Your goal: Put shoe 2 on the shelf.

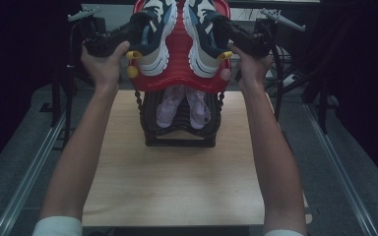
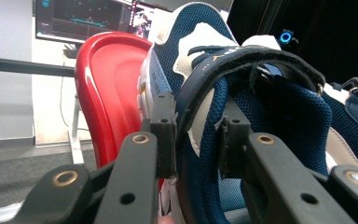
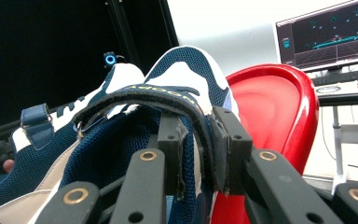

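High view: your left hand-held gripper (image 1: 137,30) pinches the collar of the left sneaker (image 1: 153,37), and your right hand-held gripper (image 1: 223,30) pinches the right sneaker (image 1: 200,39), both over the red top shelf (image 1: 178,54) of the rack. Both shoes look gripped but not yet released. The pink sandals (image 1: 182,107) sit on the lower black shelf (image 1: 179,133), on the table (image 1: 177,182).

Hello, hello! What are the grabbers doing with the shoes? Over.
Left gripper shut on left sneaker. Right gripper shut on right sneaker. Both over red shelf. Nothing blocking.
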